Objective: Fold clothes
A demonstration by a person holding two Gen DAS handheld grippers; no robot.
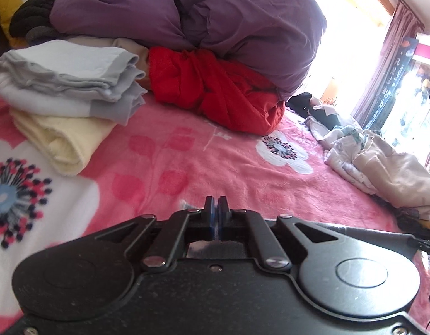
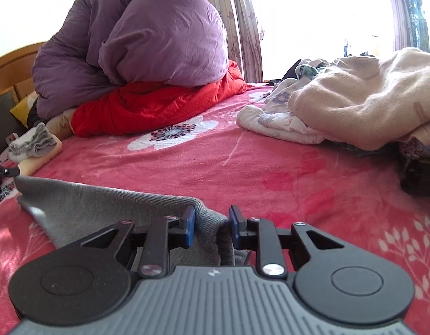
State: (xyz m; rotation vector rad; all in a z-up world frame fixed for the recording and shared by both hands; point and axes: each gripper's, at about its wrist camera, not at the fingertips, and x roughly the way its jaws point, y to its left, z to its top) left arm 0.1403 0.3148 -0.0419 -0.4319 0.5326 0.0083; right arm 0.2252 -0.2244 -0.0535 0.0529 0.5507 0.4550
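A grey knit garment (image 2: 84,206) lies on the pink flowered blanket (image 2: 243,167), stretched from the left toward my right gripper (image 2: 211,217). The right jaws stand apart with a bunched edge of the grey garment between them. My left gripper (image 1: 215,209) is shut; a bit of dark grey cloth (image 1: 212,249) shows just behind its fingers, and I cannot tell whether it is pinched. A stack of folded clothes, grey, white and pale yellow (image 1: 67,95), sits at the left; it also shows small in the right wrist view (image 2: 33,145).
A big purple duvet (image 1: 187,19) rests on a red quilt (image 1: 215,92) at the back of the bed. A heap of unfolded clothes, cream and floral (image 2: 354,97), lies at the right; it also shows in the left wrist view (image 1: 376,162). A bright window and curtains are behind.
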